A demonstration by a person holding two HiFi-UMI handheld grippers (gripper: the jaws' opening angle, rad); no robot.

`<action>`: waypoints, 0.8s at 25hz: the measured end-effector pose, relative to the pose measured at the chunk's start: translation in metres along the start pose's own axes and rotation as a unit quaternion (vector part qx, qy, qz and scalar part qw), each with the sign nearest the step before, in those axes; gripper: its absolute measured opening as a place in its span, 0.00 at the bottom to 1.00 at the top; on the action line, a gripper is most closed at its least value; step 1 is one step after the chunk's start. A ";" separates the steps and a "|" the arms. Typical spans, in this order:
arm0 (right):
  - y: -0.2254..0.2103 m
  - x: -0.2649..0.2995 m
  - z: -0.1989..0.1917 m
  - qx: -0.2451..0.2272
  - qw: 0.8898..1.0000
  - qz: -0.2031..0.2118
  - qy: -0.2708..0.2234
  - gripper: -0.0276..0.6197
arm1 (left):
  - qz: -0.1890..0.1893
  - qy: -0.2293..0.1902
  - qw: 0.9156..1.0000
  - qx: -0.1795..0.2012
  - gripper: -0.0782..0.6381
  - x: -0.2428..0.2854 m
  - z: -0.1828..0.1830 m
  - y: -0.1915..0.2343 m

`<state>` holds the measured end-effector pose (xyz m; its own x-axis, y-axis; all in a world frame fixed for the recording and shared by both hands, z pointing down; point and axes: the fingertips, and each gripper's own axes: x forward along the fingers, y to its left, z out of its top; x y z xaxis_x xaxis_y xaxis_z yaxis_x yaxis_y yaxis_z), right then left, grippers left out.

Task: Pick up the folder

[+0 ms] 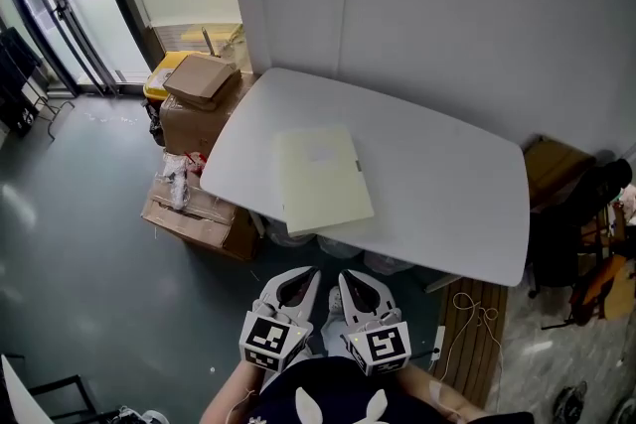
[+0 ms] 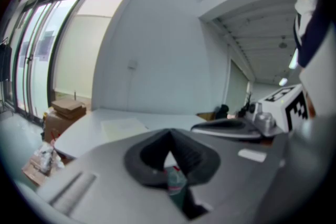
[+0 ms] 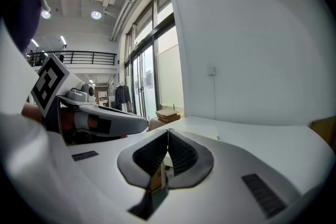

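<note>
Closed left tool [image 1: 301,275] and right tool [image 1: 356,277], arms [image 1: 231,404] cropped, face folder [image 1: 323,179].

Cream folder [image 1: 323,179] on white table [image 1: 447,184]; left gripper [image 1: 301,279], right gripper [image 1: 356,283] side by side before it

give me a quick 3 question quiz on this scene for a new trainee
1. True or false: the left gripper is gripping the folder that lies on the table.
2. Multiple choice: where are the cardboard boxes?
A) on the table
B) on the floor by the table's left end in the head view
C) stacked on the folder
3. Fill in: the jaws of the left gripper and the right gripper are both ____.

Key:
1. False. It is short of the table's near edge, with nothing between its jaws.
2. B
3. shut
</note>
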<state>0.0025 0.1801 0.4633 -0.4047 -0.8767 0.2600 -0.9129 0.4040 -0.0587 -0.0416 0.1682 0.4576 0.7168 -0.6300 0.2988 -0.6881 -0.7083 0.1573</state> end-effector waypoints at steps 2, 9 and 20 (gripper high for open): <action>-0.007 0.005 0.000 0.001 1.000 0.001 0.001 0.06 | 0.001 0.002 1.000 -0.002 0.11 0.008 0.002 0.002; -0.030 0.027 0.003 0.005 1.000 0.012 0.002 0.06 | 0.007 0.014 1.000 -0.004 0.11 0.036 0.003 0.013; -0.068 0.057 0.021 0.003 1.000 0.029 -0.010 0.06 | 0.026 0.008 1.000 -0.002 0.11 0.077 0.027 0.033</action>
<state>0.0406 0.0966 0.4619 -0.4572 -0.8573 0.2364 -0.8884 0.4523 -0.0779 -0.0061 0.0881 0.4600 0.6786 -0.6602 0.3220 -0.7245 -0.6738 0.1453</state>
